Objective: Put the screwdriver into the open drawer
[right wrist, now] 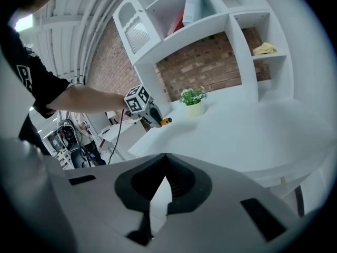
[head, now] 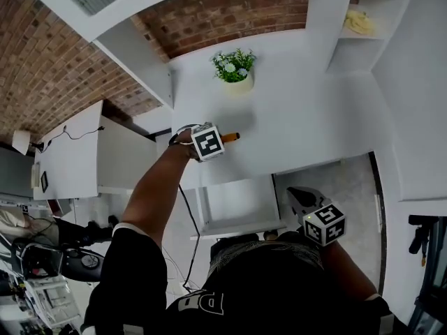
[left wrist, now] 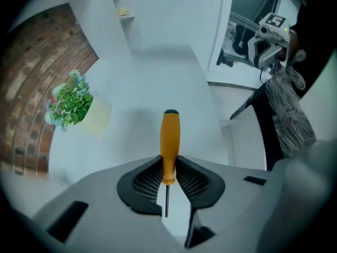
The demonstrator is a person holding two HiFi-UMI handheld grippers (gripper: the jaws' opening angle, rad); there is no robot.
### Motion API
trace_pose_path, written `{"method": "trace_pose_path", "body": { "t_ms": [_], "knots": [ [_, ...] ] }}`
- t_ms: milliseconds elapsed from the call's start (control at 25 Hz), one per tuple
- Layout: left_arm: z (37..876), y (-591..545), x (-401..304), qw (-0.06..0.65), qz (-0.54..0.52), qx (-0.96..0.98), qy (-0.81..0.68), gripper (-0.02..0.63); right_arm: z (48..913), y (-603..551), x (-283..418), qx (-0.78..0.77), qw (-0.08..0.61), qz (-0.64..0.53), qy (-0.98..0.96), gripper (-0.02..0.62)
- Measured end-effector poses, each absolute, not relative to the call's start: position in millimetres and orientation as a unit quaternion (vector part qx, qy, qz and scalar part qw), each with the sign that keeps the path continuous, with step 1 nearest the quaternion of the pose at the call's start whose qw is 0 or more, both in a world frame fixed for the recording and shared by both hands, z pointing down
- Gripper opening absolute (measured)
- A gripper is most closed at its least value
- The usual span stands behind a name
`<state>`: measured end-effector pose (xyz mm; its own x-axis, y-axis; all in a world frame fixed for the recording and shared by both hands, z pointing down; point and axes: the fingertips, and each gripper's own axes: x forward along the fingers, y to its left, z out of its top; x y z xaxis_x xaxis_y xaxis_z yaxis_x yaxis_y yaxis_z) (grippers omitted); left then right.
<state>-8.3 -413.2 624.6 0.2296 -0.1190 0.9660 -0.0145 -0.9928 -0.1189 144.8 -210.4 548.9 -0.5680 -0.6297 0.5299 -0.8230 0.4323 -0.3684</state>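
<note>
Left gripper view: left fingers (left wrist: 197,183) clench the screwdriver (left wrist: 170,141), potted plant (left wrist: 71,103) nearby; right fingers (right wrist: 185,186) closed, empty.

The only print I can partly read is large white lettering on the person's black shirt (head: 209,302), where one character looks like a P. The rest of that print is cut off or too blurred to read.

Smooth, seemingly plastic screwdriver (left wrist: 170,141); matt white desk (left wrist: 158,78)
</note>
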Motion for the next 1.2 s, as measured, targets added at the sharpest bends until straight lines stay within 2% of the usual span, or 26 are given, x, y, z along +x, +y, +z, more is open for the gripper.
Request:
{"method": "trace_pose_path", "body": {
  "t_ms": [120, 320, 480, 800, 1080, 1200],
  "knots": [
    [614, -400, -23, -0.002, -0.589, -0.803, 0.091, 0.086, 545, -213, 130, 0.422, 0.158, 0.294, -0.843, 0.005],
    [607, -376, -54, -0.030, -0.577, -0.802, 0.148, 0.086, 537, -220, 108, 0.402, 0.152, 0.280, -0.859, 0.005],
    [603, -343, -73, -0.106, -0.550, -0.808, 0.183, 0.086, 533, -224, 90, 0.379, 0.149, 0.283, -0.868, 0.005],
    [589, -287, -83, -0.210, -0.457, -0.828, 0.247, 0.086, 542, -233, 72, 0.346, 0.153, 0.291, -0.879, 0.005],
    [597, -245, -80, -0.271, -0.403, -0.834, 0.262, 0.086, 548, -239, 55, 0.326, 0.161, 0.301, -0.881, 0.005],
    [614, -232, -85, -0.327, -0.375, -0.820, 0.283, 0.086, 550, -240, 47, 0.320, 0.161, 0.301, -0.884, 0.005]
  ]
}}
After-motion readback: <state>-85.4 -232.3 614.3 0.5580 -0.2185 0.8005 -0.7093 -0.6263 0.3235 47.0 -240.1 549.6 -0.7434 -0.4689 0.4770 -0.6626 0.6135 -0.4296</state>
